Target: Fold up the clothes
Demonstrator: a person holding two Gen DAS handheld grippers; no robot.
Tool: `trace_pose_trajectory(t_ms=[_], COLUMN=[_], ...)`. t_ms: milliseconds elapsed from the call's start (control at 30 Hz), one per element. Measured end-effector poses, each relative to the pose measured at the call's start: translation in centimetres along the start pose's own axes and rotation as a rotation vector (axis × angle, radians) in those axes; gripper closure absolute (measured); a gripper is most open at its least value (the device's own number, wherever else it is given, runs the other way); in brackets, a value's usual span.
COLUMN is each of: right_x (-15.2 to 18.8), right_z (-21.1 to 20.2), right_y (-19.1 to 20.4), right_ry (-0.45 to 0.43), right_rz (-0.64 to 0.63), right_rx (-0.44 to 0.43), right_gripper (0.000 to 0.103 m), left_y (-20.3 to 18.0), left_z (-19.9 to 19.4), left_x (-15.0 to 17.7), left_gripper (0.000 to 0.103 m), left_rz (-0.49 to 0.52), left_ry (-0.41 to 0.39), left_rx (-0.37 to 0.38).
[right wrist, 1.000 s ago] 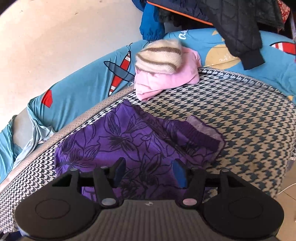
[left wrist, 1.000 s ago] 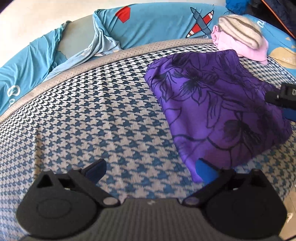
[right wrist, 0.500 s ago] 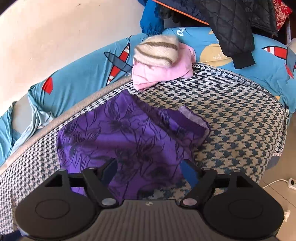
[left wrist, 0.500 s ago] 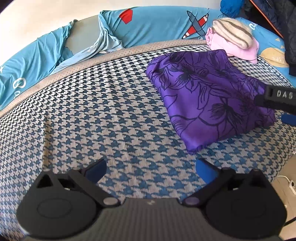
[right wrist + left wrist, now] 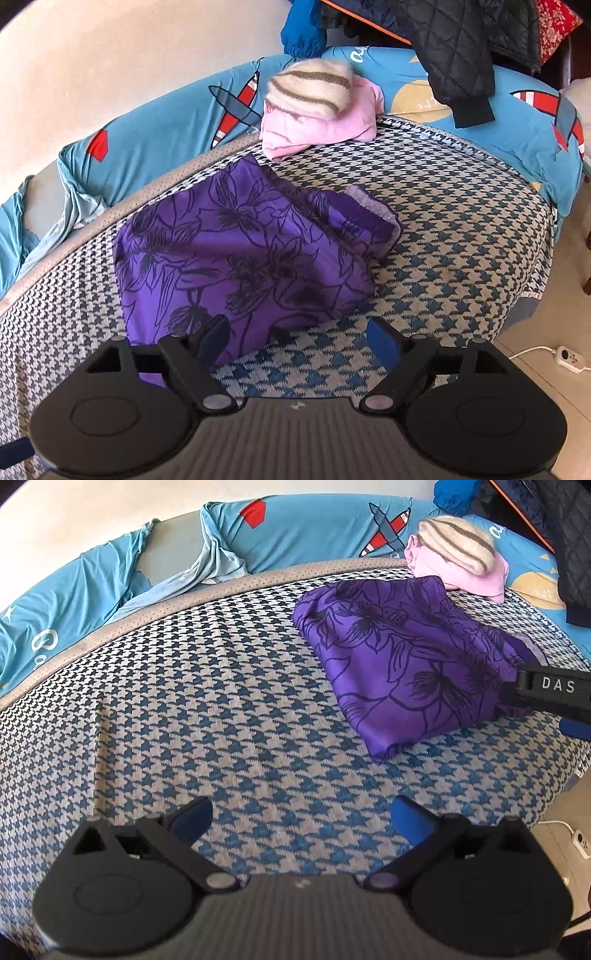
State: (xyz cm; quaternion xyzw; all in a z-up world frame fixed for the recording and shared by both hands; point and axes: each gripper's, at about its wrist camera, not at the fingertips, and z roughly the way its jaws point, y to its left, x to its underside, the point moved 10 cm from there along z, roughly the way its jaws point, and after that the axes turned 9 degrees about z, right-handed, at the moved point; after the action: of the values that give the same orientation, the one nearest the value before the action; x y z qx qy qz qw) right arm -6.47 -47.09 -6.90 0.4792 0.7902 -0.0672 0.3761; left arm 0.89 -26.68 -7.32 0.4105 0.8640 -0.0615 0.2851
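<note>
The right gripper (image 5: pixel 299 343) has its jaws opening, with nothing pressed between them; its left finger (image 5: pixel 214 339) overlaps the near edge of the purple floral garment (image 5: pixel 236 251), while the right finger hangs over bare houndstooth cover. The left gripper (image 5: pixel 301 818) is spread wide and released, both fingers above the patterned bed cover (image 5: pixel 184 701) and clear of any cloth.

The garment lies folded into a rough rectangle towards the bed's far right part, its long axis running from the near edge back towards the grey piping at the far edge. From the left gripper it sits ahead and to the right, well apart; from the right gripper it sits straight ahead and slightly left, so the right hand is clearly the nearer. Its lighter waistband (image 5: pixel 369 206) shows at the right side. Just beyond its far corner rests a pink folded garment (image 5: pixel 321 127) topped by a striped knit piece (image 5: pixel 310 88).

Both grippers tilt downward at the bed from above.
</note>
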Motion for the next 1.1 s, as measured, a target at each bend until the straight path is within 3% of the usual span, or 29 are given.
trace_pose_trajectory(t_ms=[1100], right_x=[2.8], right_z=[-1.5], right_y=[0.7], right_ry=[0.033], right_rz=[-0.022], right_rx=[0.006], right_gripper=[0.019], left_y=[0.0], left_z=[-1.9], left_x=[2.4], left_gripper=[0.0], left_rz=[0.056], left_ry=[0.008], left_rx=[-0.007])
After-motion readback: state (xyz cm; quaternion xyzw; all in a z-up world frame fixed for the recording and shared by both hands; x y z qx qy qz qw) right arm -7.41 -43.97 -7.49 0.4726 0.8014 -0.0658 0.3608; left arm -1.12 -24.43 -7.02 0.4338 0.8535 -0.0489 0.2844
